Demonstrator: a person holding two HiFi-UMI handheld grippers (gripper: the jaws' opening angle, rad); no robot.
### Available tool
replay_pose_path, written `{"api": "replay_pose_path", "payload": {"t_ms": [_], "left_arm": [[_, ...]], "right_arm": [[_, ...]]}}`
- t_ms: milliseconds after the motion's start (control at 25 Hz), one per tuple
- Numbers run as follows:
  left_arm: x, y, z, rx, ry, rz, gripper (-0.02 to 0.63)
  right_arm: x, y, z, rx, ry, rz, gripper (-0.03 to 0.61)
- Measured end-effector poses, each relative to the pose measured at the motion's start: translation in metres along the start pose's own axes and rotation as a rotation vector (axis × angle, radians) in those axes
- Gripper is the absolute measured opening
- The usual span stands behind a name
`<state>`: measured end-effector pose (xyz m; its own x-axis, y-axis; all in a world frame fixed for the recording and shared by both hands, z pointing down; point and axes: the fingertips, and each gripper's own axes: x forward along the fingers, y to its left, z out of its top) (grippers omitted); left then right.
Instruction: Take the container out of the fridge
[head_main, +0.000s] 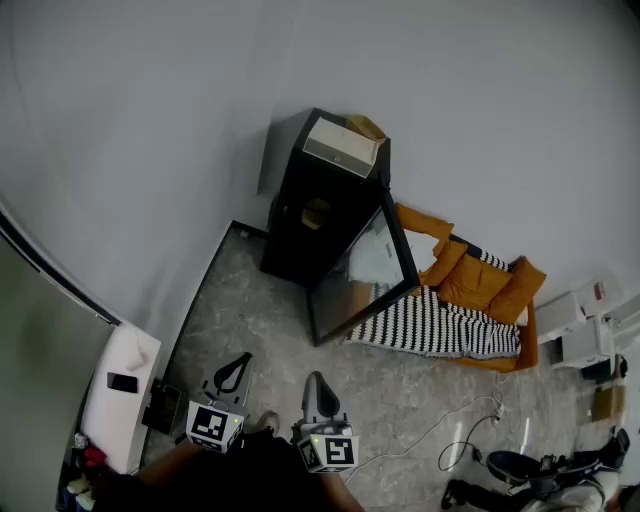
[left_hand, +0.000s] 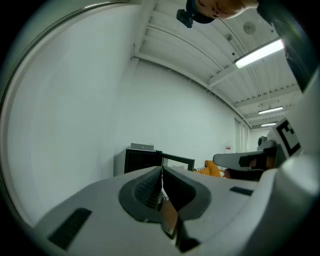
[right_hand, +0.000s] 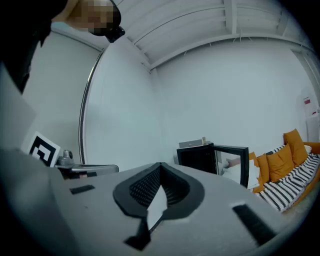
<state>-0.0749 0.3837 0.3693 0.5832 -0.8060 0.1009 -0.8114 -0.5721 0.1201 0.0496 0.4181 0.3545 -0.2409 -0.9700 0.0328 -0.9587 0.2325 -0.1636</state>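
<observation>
Seemingly approaching: left tongs (head_main: 238, 362) and right tongs (head_main: 313, 383) are pressing together, empty; next is walking to the open fridge (head_main: 298, 180) far ahead.

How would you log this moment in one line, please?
fridge: door open | container: inside, untouched | left tool: shut, empty | right tool: shut, empty | both tools: away from fridge

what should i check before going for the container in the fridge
1. Fridge door open: ok, swung wide.
2. Container in sight: ok, a tan item on a shelf inside.
3. Left hand-held gripper empty: ok.
4. Right hand-held gripper empty: ok.
5. Jaws apart for a grasp: not ok, both pairs are together.
6. Close enough to the fridge: not ok, both grippers are far short of it.
</observation>
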Motion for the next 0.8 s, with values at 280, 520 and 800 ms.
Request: {"api": "replay_pose_path", "payload": {"t_ms": [280,520,800], "left_arm": [[-0.002,0.007,-0.009,0.020,-0.022,0.005,0.006],[-0.007,0.015,-0.007,0.019,-0.013,0.004,0.006],[-0.013,0.035,-0.019,0.016,-0.003,-0.001,0.006]], "right_arm": [[0.002,0.003,0.003,0.031,-0.027,-0.009,0.000],[0.009,0.012,0.003,0.016,-0.023,-0.006,0.000],[0.019,0.026,-0.007,0.019,0.000,-0.023,0.000]]}}
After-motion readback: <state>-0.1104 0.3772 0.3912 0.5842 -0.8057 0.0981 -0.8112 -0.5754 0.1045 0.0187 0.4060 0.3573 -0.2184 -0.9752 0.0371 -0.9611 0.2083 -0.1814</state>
